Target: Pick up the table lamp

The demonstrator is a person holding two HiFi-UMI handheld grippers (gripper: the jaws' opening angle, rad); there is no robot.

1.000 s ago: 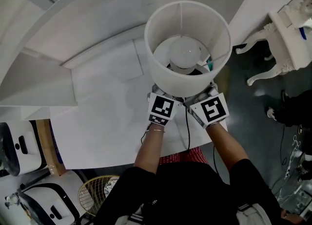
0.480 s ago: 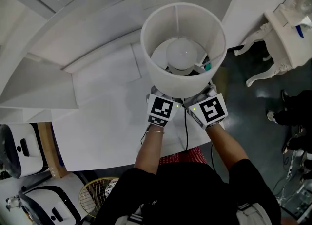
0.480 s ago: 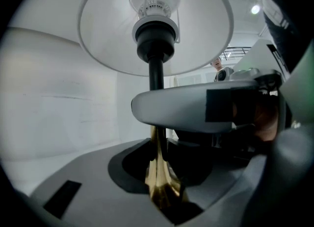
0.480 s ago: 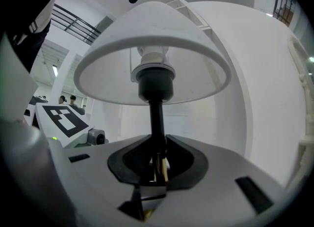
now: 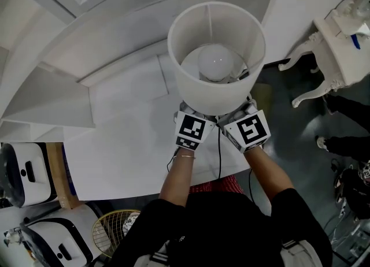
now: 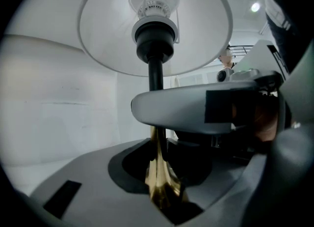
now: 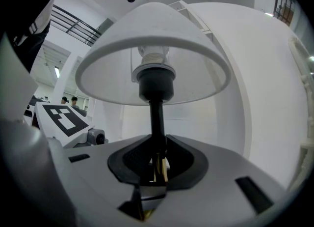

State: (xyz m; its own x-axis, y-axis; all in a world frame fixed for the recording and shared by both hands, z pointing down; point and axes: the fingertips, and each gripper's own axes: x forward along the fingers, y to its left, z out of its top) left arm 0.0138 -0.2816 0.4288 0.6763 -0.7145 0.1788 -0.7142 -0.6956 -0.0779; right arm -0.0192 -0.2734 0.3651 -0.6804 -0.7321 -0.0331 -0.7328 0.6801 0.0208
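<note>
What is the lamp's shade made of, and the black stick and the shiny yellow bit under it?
On the table lamp, the shade looks like white fabric or stiff paper: matte, with no glints. The pole looks like black painted metal, smooth and slightly glossy. The gold part looks like polished brass, since it gives mirror-like reflections; plated plastic is possible.

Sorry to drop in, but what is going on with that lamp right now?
A person at a white table holds a gripper in each hand. The left gripper and the right gripper are both shut on the thin stem of the lamp, just below the shade. The lamp is upright; the shade hides whether its base has left the table.
</note>
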